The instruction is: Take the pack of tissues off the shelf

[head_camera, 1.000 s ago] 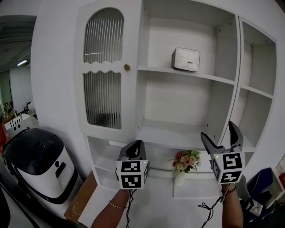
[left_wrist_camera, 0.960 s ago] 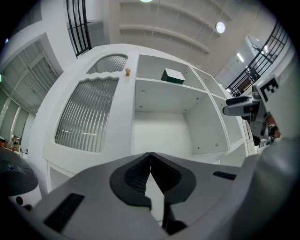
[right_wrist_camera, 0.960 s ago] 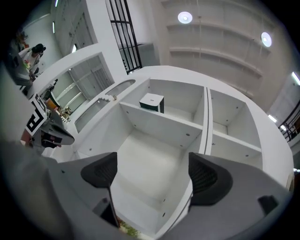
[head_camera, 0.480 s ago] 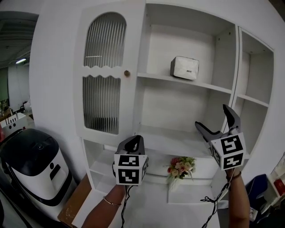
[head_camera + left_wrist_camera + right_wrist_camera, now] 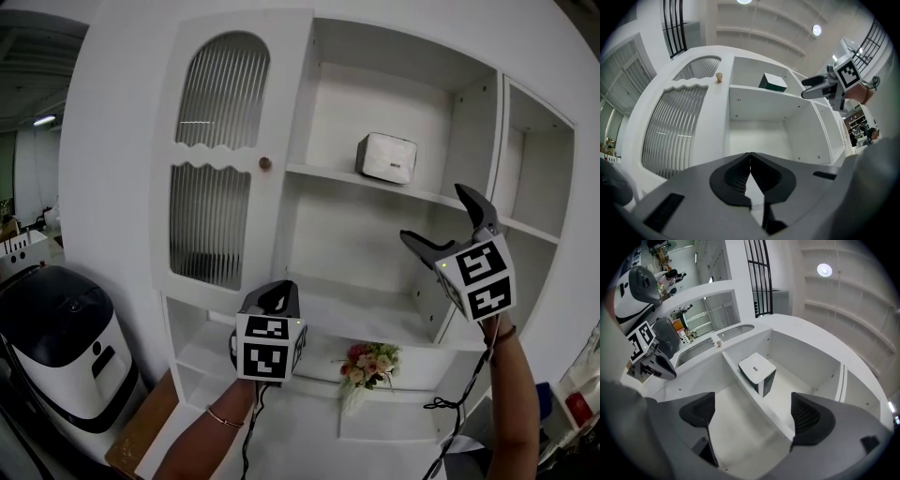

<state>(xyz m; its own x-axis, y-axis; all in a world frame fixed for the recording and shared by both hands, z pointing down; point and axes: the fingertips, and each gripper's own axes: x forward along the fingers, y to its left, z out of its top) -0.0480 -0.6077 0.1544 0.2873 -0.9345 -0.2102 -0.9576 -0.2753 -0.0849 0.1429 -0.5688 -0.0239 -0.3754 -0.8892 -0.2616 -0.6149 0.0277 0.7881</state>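
The pack of tissues, a white block with a dark side, stands on the upper shelf of the white cabinet. It also shows in the left gripper view and the right gripper view. My right gripper is raised to the right of the pack and slightly below it, well apart from it. Its jaws are opening, with nothing between them. My left gripper hangs lower, in front of the middle shelf, shut and empty.
A ribbed-glass cabinet door with a small knob is left of the open shelves. A bunch of flowers lies on the lower shelf. A black and white appliance stands at the bottom left. Narrower shelves lie to the right.
My right gripper has risen from below the middle shelf to just under the upper shelf, nearer the pack. The left gripper has barely moved.
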